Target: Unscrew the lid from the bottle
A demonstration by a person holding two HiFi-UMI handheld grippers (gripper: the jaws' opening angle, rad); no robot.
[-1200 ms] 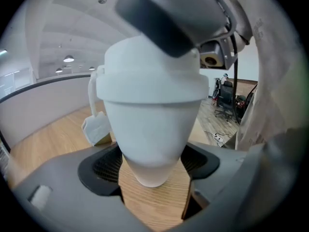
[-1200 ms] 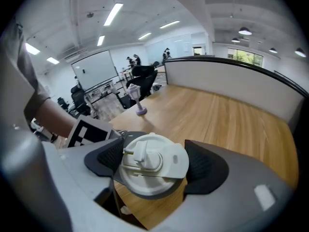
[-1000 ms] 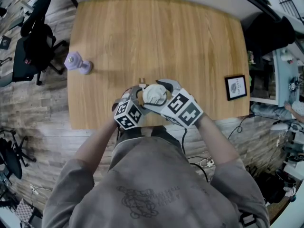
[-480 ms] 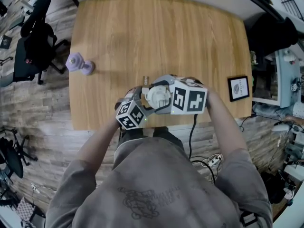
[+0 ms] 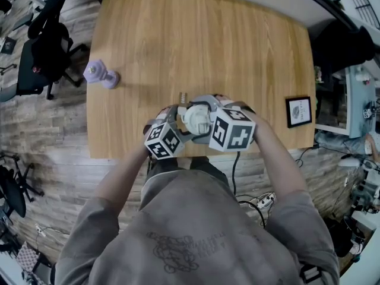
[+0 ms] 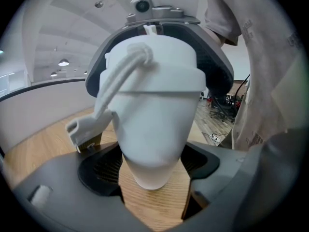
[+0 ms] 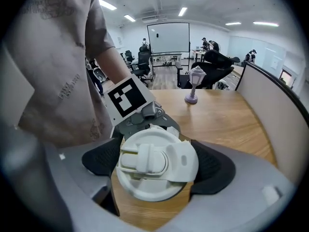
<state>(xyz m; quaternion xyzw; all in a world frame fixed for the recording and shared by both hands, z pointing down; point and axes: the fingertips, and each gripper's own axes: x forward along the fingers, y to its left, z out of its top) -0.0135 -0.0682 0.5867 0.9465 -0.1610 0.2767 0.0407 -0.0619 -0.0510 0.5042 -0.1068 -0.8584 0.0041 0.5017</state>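
White plastic bottle (image 6: 155, 105): clamped in left claw (image 6: 151, 174), braced against twisting. White flip-top lid (image 7: 145, 159): inside right claw (image 7: 158, 172), jaws just widened, grip released, probably for re-gripping.

Bright, even office light falls from ceiling strips (image 7: 182, 11), which show as hard white bars in the right gripper view. Shadows on the wooden table (image 5: 237, 46) are soft, and a faint darker band runs right from the purple ornament (image 5: 100, 75) at the far left. The white bottle (image 6: 154, 110) fills the left gripper view, slightly soft and greyer on its lower end. The lid (image 7: 157, 166) is sharp and free of glare. Wide-angle lenses bow the table's edges. Both gripper views fall to black at the corners, and their nearest parts blur.
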